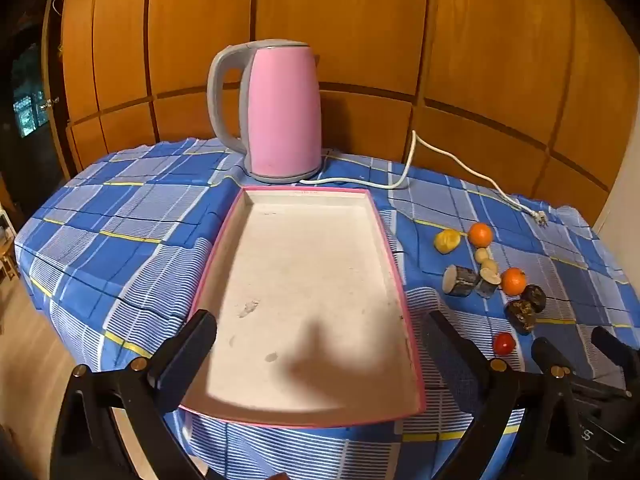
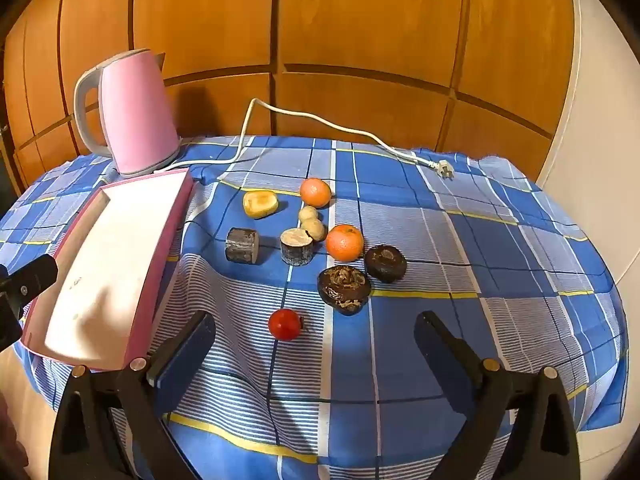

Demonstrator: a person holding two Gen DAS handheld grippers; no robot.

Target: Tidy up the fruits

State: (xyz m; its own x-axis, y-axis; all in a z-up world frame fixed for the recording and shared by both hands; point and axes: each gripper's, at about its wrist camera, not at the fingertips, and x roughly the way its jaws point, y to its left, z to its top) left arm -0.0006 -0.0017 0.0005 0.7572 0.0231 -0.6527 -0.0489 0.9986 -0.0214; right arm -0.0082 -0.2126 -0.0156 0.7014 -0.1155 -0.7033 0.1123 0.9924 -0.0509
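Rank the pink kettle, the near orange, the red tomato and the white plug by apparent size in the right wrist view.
1. Pink kettle
2. Near orange
3. Red tomato, though it lies nearer the camera
4. White plug, though it lies farthest back

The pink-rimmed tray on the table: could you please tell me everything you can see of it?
The tray is a shallow rectangle with pink outer walls and a white, slightly stained inside. It looks like cardboard or thin board. It lies flat on the checked tablecloth, holds nothing, and its near end overhangs the table edge. The pink kettle stands just behind its far end; the fruits lie apart to its right. Neither open gripper touches it.
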